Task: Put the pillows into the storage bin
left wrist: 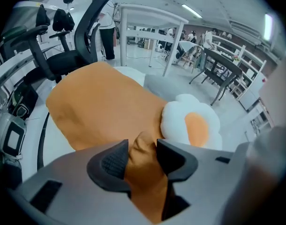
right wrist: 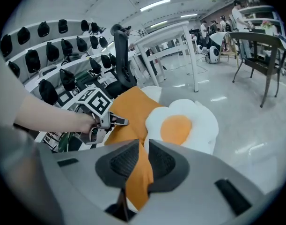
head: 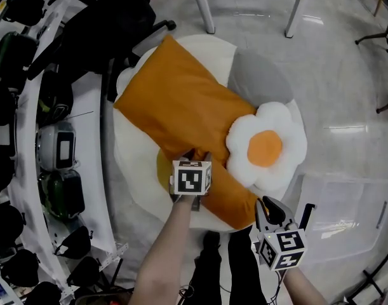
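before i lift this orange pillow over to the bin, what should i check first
1. Left claw clamped on the orange pillow: not ok; its jaws stand apart around a fold of fabric.
2. Right claw holding the pillow's near corner: ok; its jaws pinch orange fabric.
3. Fried-egg pillow free of the orange one: not ok; it overlaps that pillow's edge and may get dragged along.
4. Storage bin in sight: ok; it sits on the floor beside the right claw.
5. Bin open and empty: cannot tell; the clear plastic hides that.
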A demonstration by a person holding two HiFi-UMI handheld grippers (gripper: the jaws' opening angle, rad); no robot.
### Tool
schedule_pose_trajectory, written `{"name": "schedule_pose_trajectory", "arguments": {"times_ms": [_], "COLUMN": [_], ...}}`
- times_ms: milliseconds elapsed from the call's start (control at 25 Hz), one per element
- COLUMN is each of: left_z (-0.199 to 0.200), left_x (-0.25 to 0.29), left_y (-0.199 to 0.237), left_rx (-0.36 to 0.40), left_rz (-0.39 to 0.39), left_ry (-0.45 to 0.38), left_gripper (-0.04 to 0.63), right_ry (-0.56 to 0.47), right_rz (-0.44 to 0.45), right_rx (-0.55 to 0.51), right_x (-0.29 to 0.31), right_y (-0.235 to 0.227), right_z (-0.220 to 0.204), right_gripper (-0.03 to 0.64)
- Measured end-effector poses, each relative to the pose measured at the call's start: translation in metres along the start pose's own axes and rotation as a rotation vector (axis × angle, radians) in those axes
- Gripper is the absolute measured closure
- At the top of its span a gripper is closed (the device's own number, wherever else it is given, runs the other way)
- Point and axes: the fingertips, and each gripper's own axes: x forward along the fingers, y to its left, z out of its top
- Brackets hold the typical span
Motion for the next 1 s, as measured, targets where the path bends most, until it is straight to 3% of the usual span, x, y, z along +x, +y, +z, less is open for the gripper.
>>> {"name": "schedule_pose_trajectory", "arguments": {"times_ms": [200,480,1000], "left_z": [-0.005,-0.019,-0.047], "left_x": [-0.001,-0.026,-0.105], "left_y": [-0.004,-0.006,-0.024], "left_rx": [0.031,0.049,-0.002], "left_rz": [-0.003,0.009,-0.047], "left_ry": [0.043,0.030,-0.084], "left_gripper": [0.461,0.514,0.543], "right_ry": [-0.002,-0.022,-0.064], "right_rz": [-0.012,-0.025,-0.079], "right_rx": [0.020,0.055,0.077], "right_x": [-0.006,-0.024,-0.062], "right_y": [-0.004,-0.004,0.018], "right_z": [-0.004,0.001,-0.001], "right_gripper": [0.557,0.561,0.568]}}
